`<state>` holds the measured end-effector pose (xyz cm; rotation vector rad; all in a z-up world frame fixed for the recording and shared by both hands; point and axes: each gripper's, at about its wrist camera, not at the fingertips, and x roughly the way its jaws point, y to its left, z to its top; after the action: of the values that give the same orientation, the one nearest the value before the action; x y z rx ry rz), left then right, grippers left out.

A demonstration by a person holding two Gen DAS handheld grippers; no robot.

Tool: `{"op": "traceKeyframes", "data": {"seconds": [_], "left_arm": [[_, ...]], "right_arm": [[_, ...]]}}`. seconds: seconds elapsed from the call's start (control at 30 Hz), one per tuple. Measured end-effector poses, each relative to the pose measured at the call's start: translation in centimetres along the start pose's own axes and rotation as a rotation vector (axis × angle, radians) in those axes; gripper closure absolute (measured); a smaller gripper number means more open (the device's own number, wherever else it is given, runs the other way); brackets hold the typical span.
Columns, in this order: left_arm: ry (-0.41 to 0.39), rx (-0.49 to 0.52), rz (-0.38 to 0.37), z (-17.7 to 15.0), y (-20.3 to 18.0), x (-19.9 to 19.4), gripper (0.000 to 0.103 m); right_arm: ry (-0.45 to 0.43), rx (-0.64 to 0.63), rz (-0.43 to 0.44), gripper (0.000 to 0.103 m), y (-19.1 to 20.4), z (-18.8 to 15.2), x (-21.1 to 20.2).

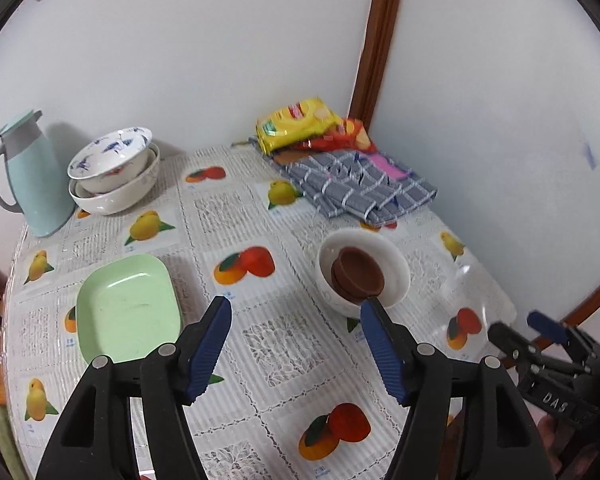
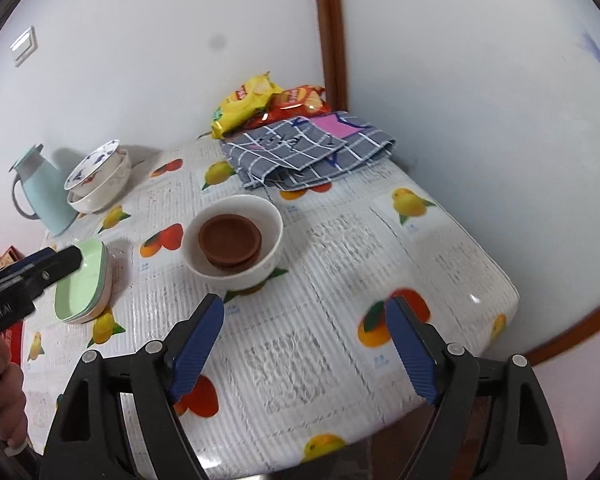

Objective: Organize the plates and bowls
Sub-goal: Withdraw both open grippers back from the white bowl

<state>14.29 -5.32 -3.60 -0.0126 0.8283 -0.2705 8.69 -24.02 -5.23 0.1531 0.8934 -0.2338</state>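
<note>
A white bowl [image 1: 398,280] holding two stacked brown saucers [image 1: 358,274] stands on the fruit-print tablecloth, just beyond the right fingertip of my left gripper [image 1: 295,304]. That gripper is open and holds nothing. A pale green rectangular plate [image 1: 128,308] lies to its left. In the right wrist view the same white bowl [image 2: 274,220] with the brown saucers [image 2: 230,240] sits ahead of my right gripper [image 2: 305,299], which is open with only cloth between its fingers. The green plates [image 2: 84,284] form a small stack at the left. Nested white bowls [image 1: 112,172] with blue patterns stand at the back left.
A pale blue thermos jug [image 1: 32,184] stands beside the nested bowls. Snack packets [image 1: 296,124] and a folded checked cloth [image 1: 360,188] fill the back corner by the walls. The table's right edge [image 2: 512,292] drops off. A hand [image 2: 8,400] holds the left gripper.
</note>
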Motion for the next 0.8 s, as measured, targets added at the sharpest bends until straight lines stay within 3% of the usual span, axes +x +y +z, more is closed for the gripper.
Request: {"op": "traceKeyframes", "data": {"seconds": [0.1, 0.23, 0.47, 0.8], "left_arm": [[-0.033, 0.010, -0.020, -0.3, 0.5, -0.8, 0.038], [-0.015, 0.037, -0.043, -0.8, 0.2, -0.8, 0.038], [-0.053, 0.062, -0.034, -2.7, -0.6, -1.1, 0.038], [0.002, 0.009, -0.035, -3.5, -2.2, -1.2, 0.038]], "right_arm": [[-0.035, -0.018, -0.050, 0.020, 0.1, -1.1, -1.5], [-0.062, 0.008, -0.094, 0.020, -0.3, -2.3, -2.8], [-0.052, 0.095, -0.038, 0.020, -1.2, -4.6, -3.3], [-0.157, -0.027, 0.008, 0.021, -0.3, -4.8, -5.2]]}}
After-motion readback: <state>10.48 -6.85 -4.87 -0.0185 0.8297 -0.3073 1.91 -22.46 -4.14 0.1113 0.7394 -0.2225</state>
